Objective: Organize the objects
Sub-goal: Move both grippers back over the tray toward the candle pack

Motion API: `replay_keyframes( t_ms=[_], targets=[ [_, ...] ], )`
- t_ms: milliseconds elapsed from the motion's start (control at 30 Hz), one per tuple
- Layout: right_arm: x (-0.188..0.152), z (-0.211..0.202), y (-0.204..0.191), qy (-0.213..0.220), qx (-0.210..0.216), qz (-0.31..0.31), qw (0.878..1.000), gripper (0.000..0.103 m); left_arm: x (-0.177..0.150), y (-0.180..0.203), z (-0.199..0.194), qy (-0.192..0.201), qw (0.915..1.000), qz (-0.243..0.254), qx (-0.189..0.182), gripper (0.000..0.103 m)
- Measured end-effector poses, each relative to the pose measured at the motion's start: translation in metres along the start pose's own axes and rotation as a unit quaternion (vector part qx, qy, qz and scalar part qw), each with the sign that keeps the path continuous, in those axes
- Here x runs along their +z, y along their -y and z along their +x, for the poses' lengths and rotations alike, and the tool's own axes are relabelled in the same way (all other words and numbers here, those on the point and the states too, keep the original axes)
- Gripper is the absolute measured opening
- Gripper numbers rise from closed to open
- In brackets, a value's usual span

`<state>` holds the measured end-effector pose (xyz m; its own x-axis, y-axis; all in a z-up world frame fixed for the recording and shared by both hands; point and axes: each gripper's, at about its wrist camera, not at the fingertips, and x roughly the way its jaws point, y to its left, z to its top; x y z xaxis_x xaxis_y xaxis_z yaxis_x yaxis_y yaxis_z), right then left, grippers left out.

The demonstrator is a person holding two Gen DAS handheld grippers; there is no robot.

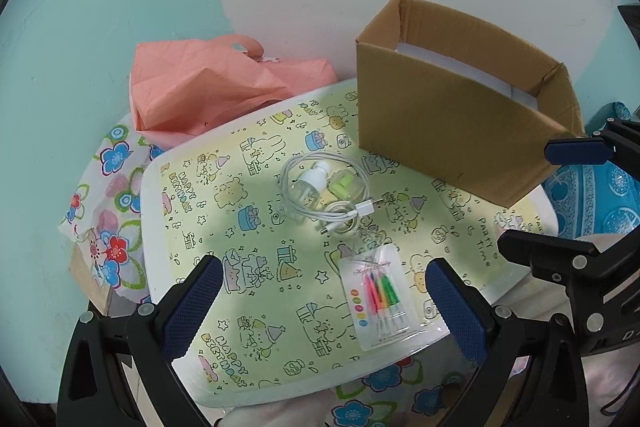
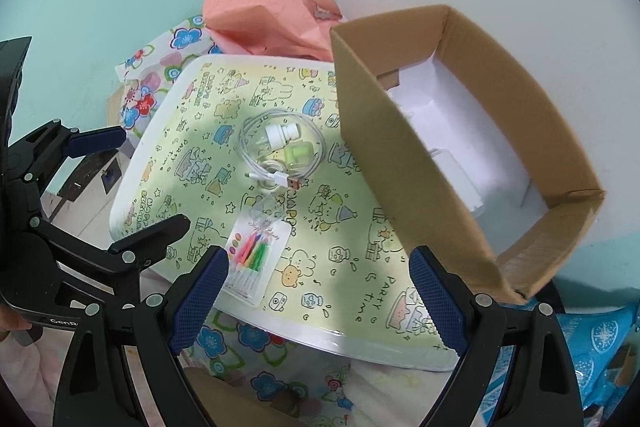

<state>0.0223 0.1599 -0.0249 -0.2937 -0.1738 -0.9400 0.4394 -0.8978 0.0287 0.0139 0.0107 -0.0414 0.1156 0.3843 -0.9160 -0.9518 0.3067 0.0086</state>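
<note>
On the yellow-green birthday-print table top (image 1: 224, 187) (image 2: 344, 267) lie a coiled white USB cable (image 1: 332, 187) (image 2: 276, 155), a small clear bottle with a white cap (image 1: 310, 183) (image 2: 280, 137), a small green item (image 1: 346, 185) (image 2: 298, 153) and a pack of birthday candles (image 1: 378, 301) (image 2: 252, 255). An open cardboard box (image 1: 460, 131) (image 2: 420, 179) stands at the back right with white items inside. My left gripper (image 1: 324, 307) is open and empty above the table's near edge, left of the candles. My right gripper (image 2: 320, 291) is open and empty above the near edge, right of the candles.
A crumpled pink bag (image 1: 208, 87) (image 2: 268, 15) lies at the back left against the wall. Flowered cloth (image 1: 108, 207) (image 2: 160, 83) hangs beside the table. Blue patterned fabric (image 1: 592, 199) (image 2: 600, 347) lies to the right. Each view shows the other gripper at its edge.
</note>
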Motion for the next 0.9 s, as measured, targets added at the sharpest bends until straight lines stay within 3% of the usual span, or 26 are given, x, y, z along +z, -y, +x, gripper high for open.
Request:
replay_keyframes(
  t_ms=[633,900],
  targets=[
    [0.006,0.074,-0.011,-0.045,0.016,-0.001,0.999,0.094,-0.017,-0.032,0.070,-0.056,0.9978,-0.024,-0.026,0.102],
    [0.008,0.094,-0.007,-0.048,0.005,-0.034,0.998,0.094,-0.029,-0.025,0.093,-0.079,0.9962,0.007,-0.036,0.102]
  ],
)
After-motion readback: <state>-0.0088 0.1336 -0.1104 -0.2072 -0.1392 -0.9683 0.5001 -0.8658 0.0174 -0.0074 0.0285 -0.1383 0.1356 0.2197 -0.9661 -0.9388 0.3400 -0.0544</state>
